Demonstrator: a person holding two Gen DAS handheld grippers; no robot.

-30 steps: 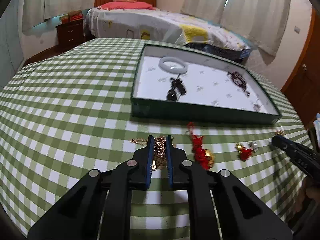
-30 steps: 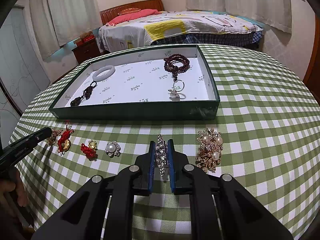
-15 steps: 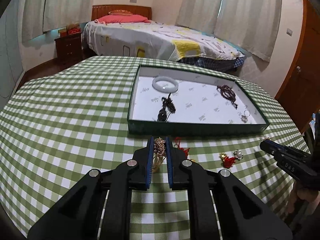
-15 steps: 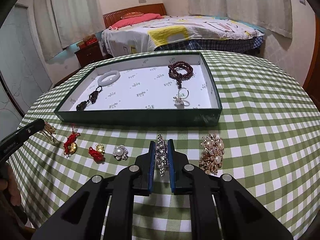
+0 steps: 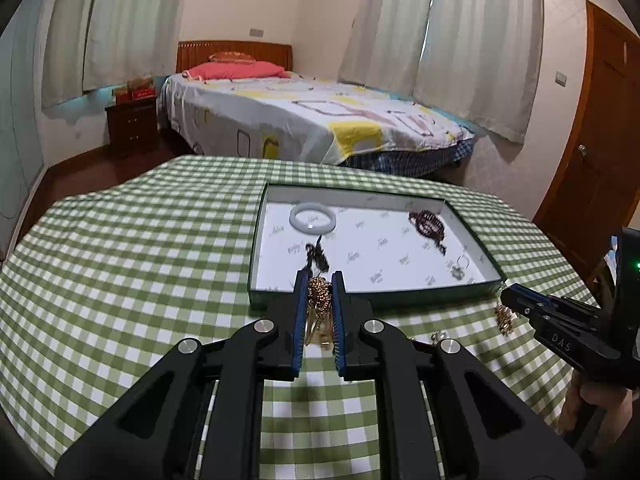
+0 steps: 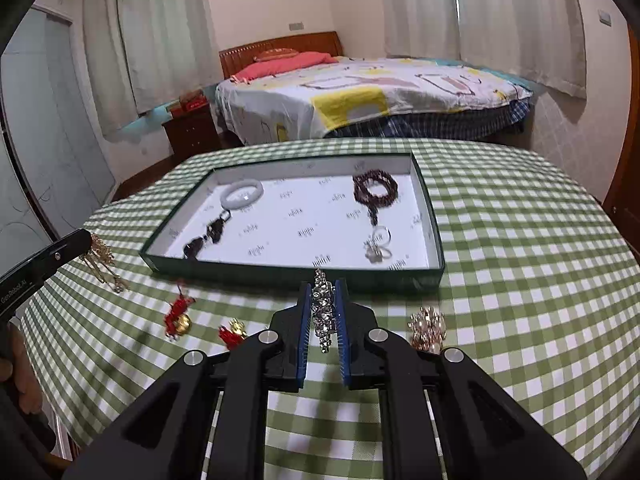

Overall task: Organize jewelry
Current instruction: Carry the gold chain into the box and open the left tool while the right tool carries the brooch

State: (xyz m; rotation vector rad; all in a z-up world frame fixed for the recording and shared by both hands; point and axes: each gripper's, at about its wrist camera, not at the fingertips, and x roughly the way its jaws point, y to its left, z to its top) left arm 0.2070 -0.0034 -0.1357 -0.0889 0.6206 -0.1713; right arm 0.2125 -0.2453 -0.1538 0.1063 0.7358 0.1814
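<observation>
Pinching gold chain (image 5: 319,294) in left gripper (image 5: 319,300)

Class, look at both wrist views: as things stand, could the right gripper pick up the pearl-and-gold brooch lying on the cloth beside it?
Probably not yet. The right gripper is shut on a silver rhinestone piece, so its jaws are occupied, though the pearl-and-gold brooch lies unobstructed.
</observation>
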